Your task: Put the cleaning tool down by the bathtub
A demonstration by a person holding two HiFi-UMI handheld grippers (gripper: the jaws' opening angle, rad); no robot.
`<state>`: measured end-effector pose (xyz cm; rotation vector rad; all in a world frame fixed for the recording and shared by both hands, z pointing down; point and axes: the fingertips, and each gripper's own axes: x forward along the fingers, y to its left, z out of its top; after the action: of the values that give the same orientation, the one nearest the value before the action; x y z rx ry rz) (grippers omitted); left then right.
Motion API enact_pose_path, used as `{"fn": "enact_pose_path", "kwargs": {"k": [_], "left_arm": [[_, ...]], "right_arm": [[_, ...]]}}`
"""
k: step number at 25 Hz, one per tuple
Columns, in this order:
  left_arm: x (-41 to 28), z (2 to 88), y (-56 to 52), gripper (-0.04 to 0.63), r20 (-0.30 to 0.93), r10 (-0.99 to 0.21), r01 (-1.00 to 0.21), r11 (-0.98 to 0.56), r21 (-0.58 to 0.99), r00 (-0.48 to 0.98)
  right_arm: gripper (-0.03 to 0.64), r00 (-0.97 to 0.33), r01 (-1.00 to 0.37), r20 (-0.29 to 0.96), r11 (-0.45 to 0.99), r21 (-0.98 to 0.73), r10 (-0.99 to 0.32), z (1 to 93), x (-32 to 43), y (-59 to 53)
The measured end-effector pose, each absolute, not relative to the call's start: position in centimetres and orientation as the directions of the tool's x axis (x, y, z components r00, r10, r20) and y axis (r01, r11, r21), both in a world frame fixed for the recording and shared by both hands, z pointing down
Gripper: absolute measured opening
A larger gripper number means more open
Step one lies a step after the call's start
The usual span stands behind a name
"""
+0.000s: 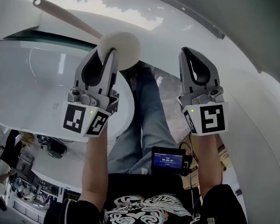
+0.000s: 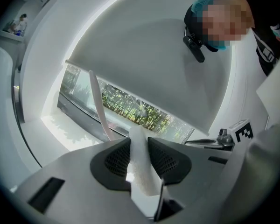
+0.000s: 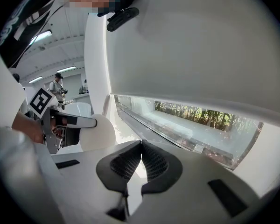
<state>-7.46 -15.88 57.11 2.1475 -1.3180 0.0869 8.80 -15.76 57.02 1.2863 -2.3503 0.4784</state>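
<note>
Printed black shirt [image 1: 144, 204] and two bare forearms fill the bottom of the head view, with a small lit screen [image 1: 168, 160] at the waist and jeans [image 1: 144, 120] running away below it; the feet are lost behind the cleaning tool's round head.

On the person's left, the left claw [image 1: 106, 55] is clamped on the cleaning tool [image 1: 123, 50]. Its white round head sits at the jaw tips, partly covered by them, and its long pale handle [image 1: 65, 15] slants up and away to the left. In the left gripper view the head shows only as a squeezed white strip between the dark ribbed pads, so how much of it the claw grips cannot be judged. The tool is held in the air, not yet set down.

Under and to the left of it spreads the white bathtub [image 1: 32, 83], probably its rim and inside, though the wide lens bends it too much to be sure.

The right claw [image 1: 192, 52] is beside the left, apart from it, jaws pressed together with nothing between them.

Ahead of both claws a window [image 3: 200, 115] shows green trees under a lowered blind [image 2: 144, 64]. A distant person [image 3: 58, 85] is too small to make out.
</note>
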Motion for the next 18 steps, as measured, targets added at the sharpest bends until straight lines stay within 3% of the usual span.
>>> {"fn": "enact_pose_path", "kwargs": {"k": [18], "left_arm": [[-5.8, 67.7, -15.8, 0.117, 0.509, -0.683, -0.797, -0.181, 0.576, 0.524]], "right_arm": [[0.026, -0.467, -0.859, 0.583, 0.498, -0.121, -0.664, 62.4, 8.7, -15.5]]}}
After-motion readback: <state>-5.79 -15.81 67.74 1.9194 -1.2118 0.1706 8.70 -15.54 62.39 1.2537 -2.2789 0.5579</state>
